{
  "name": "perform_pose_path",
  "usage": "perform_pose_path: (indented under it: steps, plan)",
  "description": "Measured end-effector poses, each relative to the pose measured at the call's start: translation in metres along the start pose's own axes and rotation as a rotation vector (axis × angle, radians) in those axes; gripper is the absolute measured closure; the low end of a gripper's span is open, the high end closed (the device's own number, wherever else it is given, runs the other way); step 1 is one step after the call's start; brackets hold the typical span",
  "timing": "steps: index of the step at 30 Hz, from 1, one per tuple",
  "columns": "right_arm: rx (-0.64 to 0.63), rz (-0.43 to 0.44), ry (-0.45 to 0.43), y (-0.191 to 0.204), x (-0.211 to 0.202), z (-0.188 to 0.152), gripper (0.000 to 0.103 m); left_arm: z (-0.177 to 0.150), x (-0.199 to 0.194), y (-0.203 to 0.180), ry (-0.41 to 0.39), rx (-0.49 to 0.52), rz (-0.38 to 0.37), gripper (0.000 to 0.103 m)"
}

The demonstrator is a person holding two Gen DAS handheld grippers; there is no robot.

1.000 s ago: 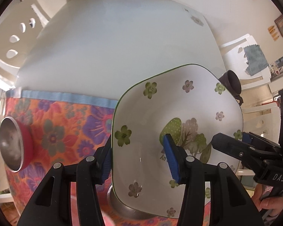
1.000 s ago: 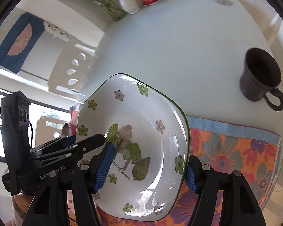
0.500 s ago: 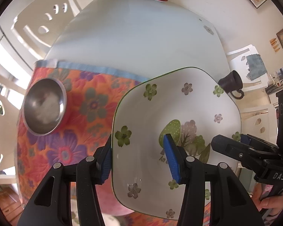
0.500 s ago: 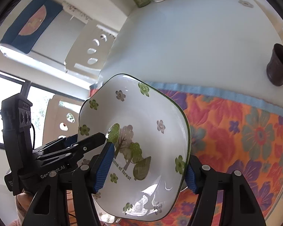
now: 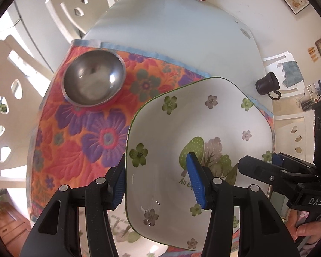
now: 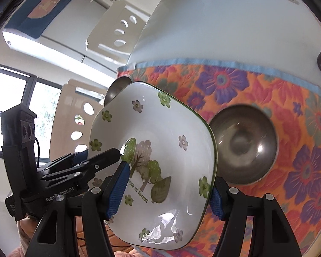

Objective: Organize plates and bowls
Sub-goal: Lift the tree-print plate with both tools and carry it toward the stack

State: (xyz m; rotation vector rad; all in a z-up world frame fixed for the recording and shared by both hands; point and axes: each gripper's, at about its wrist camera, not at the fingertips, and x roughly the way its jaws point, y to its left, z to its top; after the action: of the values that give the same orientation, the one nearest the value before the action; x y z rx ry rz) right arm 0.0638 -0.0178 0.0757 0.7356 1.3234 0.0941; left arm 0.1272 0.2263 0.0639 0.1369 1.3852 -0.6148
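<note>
Two claws hold one dish: my left gripper (image 5: 158,180) pinches the left rim of the flowered ceramic bowl (image 5: 203,132), one blue pad inside the well and one outside, and my right gripper (image 6: 167,190) clamps the opposite rim the same way, both closed firmly on it. I judge the double grip is there because the bowl is wide, glossy and heavy enough to twist out of a single pinch. It hangs tilted in the air above the near edge of the floral placemat (image 5: 92,132), touching nothing beneath it.

A matching flowered plate (image 5: 122,231) shows blurred right under the bowl at the mat's near edge; whether it is one piece or a stack I cannot tell. A steel bowl (image 5: 94,79) sits at the mat's far left corner, and the right wrist view shows another steel bowl (image 6: 244,147) on the mat, just right of the dish I carry. A dark mug (image 5: 267,84) stands off the mat by the table's right edge.

My guess is the flowered bowl belongs with its matching ware below, so the next move would call for levelling it and lowering both claws together.
</note>
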Motion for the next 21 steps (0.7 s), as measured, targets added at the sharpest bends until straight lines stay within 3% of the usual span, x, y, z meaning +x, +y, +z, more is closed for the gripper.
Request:
perform_pose_path:
  steps: [13,21]
  plan:
    - [-0.025,0.038,0.070,0.063,0.038,-0.041,0.037,-0.035,-0.025,0.076,0.000,-0.026,-0.011,0.055]
    - [-0.027,0.033,0.141,0.085,0.075,-0.071,0.037,-0.060,-0.017,0.111,0.031,-0.028,-0.014,0.055]
